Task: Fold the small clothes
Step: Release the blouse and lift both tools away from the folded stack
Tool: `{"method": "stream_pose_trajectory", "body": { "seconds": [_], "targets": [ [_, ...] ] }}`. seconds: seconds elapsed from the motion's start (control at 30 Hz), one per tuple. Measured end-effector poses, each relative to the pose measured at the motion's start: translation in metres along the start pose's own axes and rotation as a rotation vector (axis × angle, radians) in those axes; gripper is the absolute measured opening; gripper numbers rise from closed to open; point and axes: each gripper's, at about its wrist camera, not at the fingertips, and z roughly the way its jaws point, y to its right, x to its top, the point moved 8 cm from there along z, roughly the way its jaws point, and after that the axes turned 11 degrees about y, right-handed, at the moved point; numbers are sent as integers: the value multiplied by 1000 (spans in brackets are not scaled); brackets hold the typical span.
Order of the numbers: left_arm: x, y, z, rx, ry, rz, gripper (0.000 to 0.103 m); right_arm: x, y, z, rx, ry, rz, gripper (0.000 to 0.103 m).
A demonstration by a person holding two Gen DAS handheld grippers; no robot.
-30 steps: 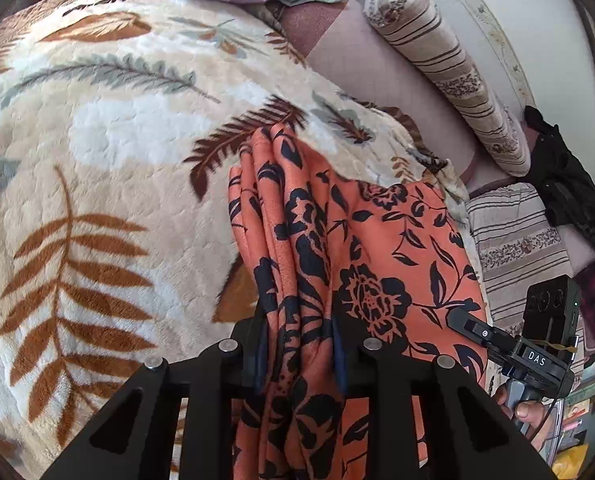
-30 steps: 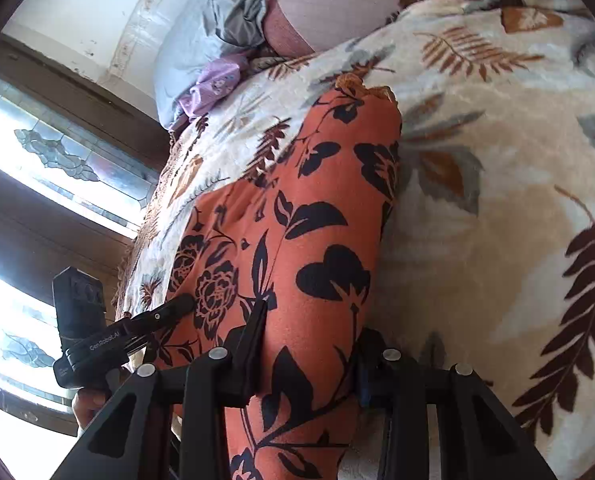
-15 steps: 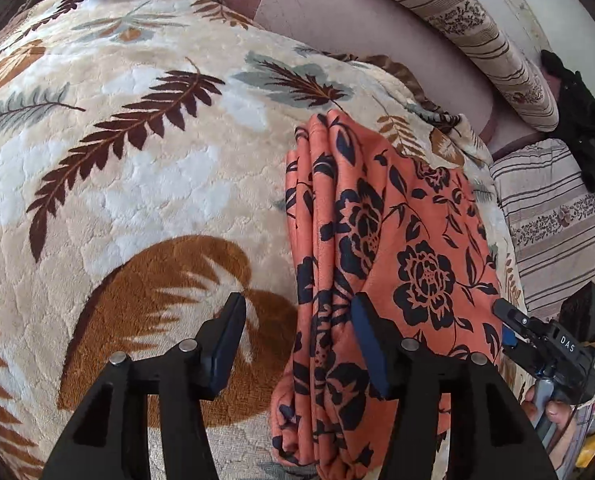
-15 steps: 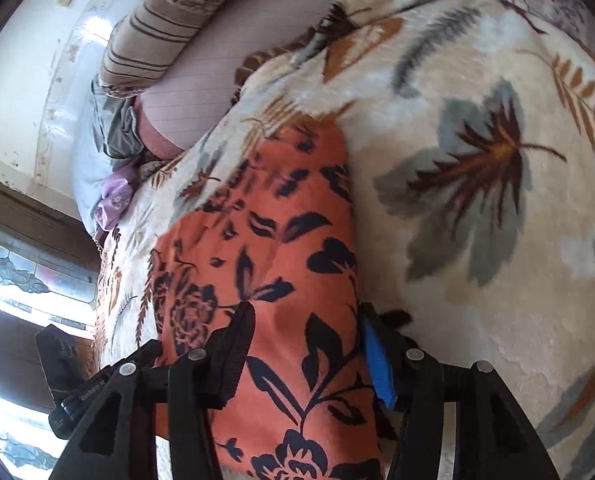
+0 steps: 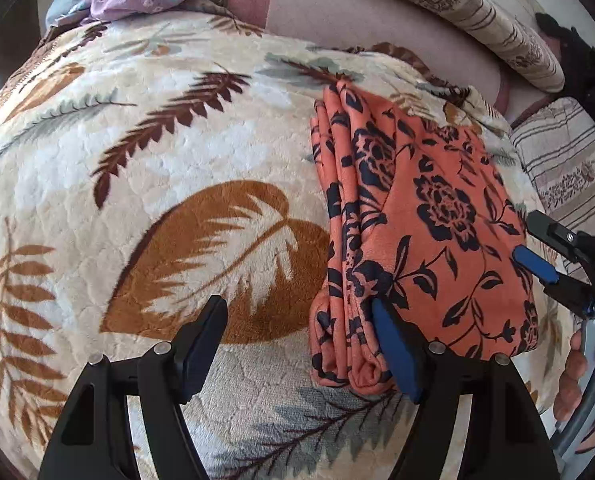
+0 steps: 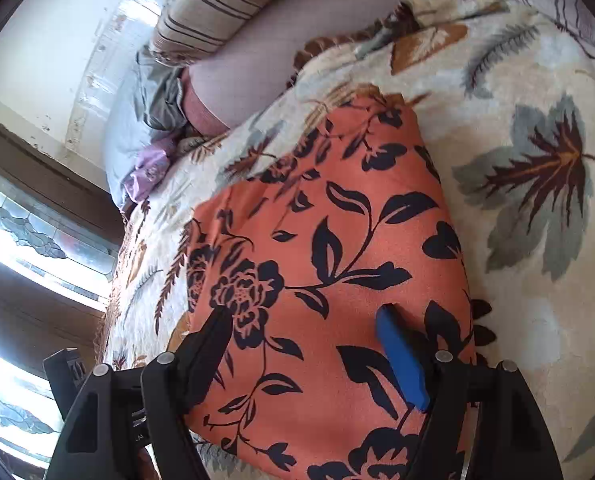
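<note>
**Mia:** Where is the cloth now?

**Ben:** The soft orange cloth with dark blue flowers point(image 5: 429, 216) lies folded on the fluffy cream blanket with brown and grey leaves point(image 5: 157, 168). It is a neat pad, with a stack of folded edges on its left side.

**Mia:** What is the left claw point(image 5: 297, 344) doing?

**Ben:** Its jaws have just been opening. They stand wide now. One finger is over the bare blanket, the other sits at the cloth's left edge. Nothing is pinched.

**Mia:** And the right claw point(image 6: 305, 356)?

**Ben:** Its jaws have just been opening too. They are wide apart above the cloth's right half. The cloth shows between the fingers, but they do not squeeze it.

**Mia:** So what is the job right now?

**Ben:** I think it is letting go and leaving the fold tidy.

**Mia:** How do you do that well?

**Ben:** Keep both claws wide. Lift them straight away from the cloth, slowly. The left finger is close to that stack of edges, so a sideways pull could drag them open.

**Mia:** Anything else?

**Ben:** The blanket is puffy, so the pad could slump. Look at it before going on.
</note>
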Motion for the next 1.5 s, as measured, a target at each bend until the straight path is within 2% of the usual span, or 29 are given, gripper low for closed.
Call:
{"method": "stream_pose_trajectory", "body": {
  "seconds": [0.03,0.1,0.13,0.2,0.33,0.37,0.43,0.53,0.73,1.0,1.1,1.27,1.5],
  "targets": [
    [4,0,-12,16,37,20,76,0,-8,-13,12,24,-16,77],
    [7,2,-34,67,92,75,78,-5,-16,-39,-24,76,-70,79],
    [7,3,-43,81,112,94,79,-13,-17,-49,-53,80,-100,85],
    [3,7,-62,107,149,119,86,-37,-17,-61,-114,47,-159,94],
    [-8,14,-93,153,214,146,89,-93,-9,-75,-178,-67,-233,94],
    [-10,16,-98,158,215,159,89,-106,-6,-77,-191,-88,-246,94],
    [-15,21,-103,168,202,178,89,-125,-3,-84,-206,-108,-275,103],
    [-20,25,-111,191,195,184,89,-141,-2,-93,-237,-126,-322,103],
    [-19,35,-123,179,204,185,89,-126,-12,-108,-320,-56,-404,103],
    [-14,40,-128,215,198,186,90,-86,-18,-124,-468,90,-450,103],
    [-12,41,-128,206,203,169,90,-78,-18,-123,-488,96,-435,103],
    [-9,40,-125,257,211,187,90,-74,-21,-117,-486,94,-430,103],
    [-8,42,-114,225,188,164,90,-70,-23,-111,-486,97,-437,103]
  ]
}}
